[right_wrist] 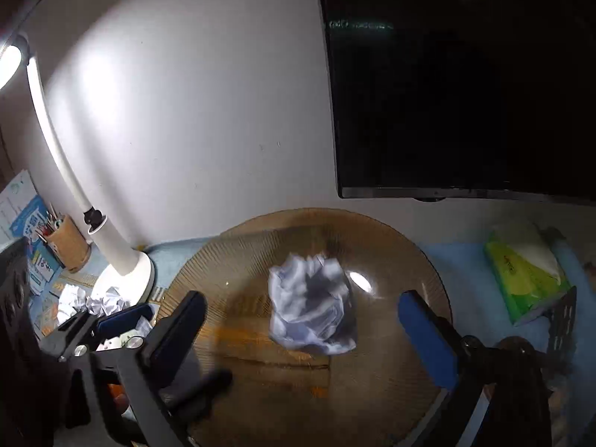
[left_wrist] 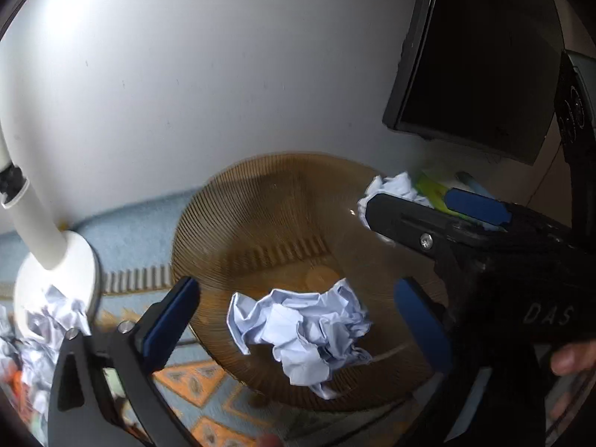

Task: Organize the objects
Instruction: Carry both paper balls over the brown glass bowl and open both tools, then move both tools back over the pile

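Observation:
An amber ribbed glass plate (left_wrist: 260, 223) (right_wrist: 391, 260) lies on a patterned mat by the wall. One crumpled white paper ball (left_wrist: 301, 335) rests in the plate, between the wide-apart blue pads of my left gripper (left_wrist: 298, 290) without touching either. My right gripper (right_wrist: 302, 300) is open over the same plate. A second paper ball (right_wrist: 311, 305), blurred, sits between its pads and clear of both. In the left wrist view the right gripper (left_wrist: 409, 199) reaches in from the right, with that ball (left_wrist: 391, 186) showing behind its finger.
A white desk lamp base (left_wrist: 56, 283) (right_wrist: 126, 275) stands left of the plate with more crumpled paper (left_wrist: 56, 320) (right_wrist: 93, 303) beside it. A pen holder (right_wrist: 69, 242) stands far left. A green tissue pack (right_wrist: 525, 272) lies to the right, under a dark monitor (right_wrist: 465, 93).

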